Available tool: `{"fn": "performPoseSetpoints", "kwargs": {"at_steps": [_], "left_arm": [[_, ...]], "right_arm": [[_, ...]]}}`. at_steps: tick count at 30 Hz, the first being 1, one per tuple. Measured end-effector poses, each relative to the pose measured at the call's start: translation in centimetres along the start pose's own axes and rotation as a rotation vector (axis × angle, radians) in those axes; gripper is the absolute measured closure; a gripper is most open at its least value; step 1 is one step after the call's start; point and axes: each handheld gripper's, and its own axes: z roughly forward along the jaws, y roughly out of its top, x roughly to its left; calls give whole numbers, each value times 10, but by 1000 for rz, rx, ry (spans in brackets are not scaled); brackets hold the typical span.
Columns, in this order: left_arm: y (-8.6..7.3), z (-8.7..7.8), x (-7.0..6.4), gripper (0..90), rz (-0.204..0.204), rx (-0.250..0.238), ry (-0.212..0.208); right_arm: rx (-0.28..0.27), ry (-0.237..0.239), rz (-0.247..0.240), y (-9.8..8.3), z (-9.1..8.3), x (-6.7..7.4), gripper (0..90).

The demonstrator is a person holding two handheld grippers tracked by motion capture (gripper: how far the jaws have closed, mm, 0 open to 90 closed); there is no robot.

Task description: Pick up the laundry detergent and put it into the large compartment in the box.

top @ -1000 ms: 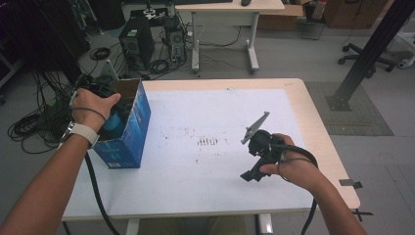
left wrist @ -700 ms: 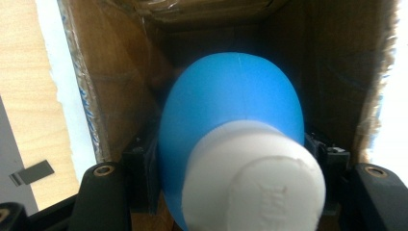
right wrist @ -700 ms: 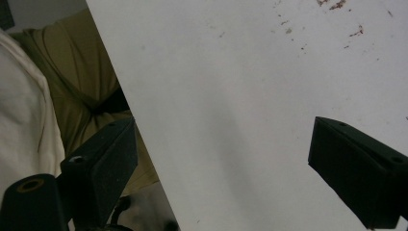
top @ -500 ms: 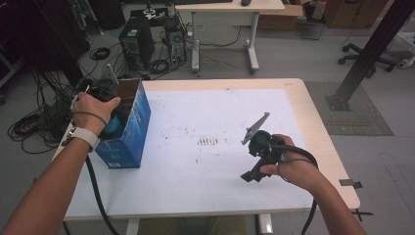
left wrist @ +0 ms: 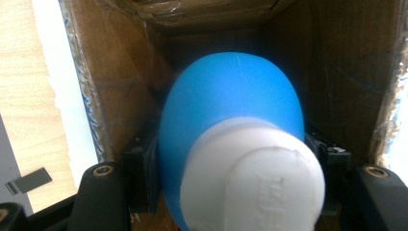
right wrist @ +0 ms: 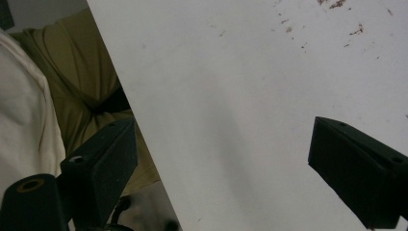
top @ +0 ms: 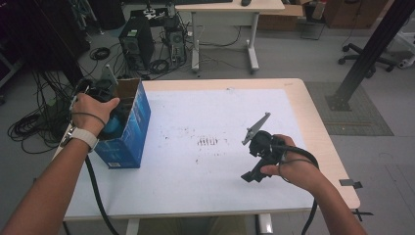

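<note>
A blue rounded bottle (left wrist: 231,110) with a white cap (left wrist: 250,178) points into a cardboard box (left wrist: 120,77), cap end nearest the left gripper view's camera. My left gripper (left wrist: 231,159) is shut on it, one black jaw on each side of the blue body. In the high view the box (top: 128,132), blue outside, stands open-topped at the table's left edge, and a hand holds the left gripper (top: 110,117) in its mouth, with the blue bottle (top: 114,127) just showing. My right gripper (top: 252,175) hovers open over the white sheet near the front right, with nothing between its jaws (right wrist: 221,159).
The white sheet (top: 210,112) on the table carries brown specks near its middle. The right gripper view looks past the table's near edge to the person's clothing (right wrist: 82,86). On the floor behind are a computer tower (top: 134,46), cables, another desk and a black post (top: 367,54).
</note>
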Motion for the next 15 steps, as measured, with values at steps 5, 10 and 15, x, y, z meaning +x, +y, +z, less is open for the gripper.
{"fn": "performPoseSetpoints", "kwargs": {"at_steps": [5,10,15], "left_arm": [[1,1,3,367,5,4,-8],[2,1,5,351,1,3,-25],[2,2,5,315,7,8,-27]], "right_arm": [[4,2,-2,2,1,0,105],[5,3,-2,3,2,0,105],[9,6,-5,5,4,1,105]]}}
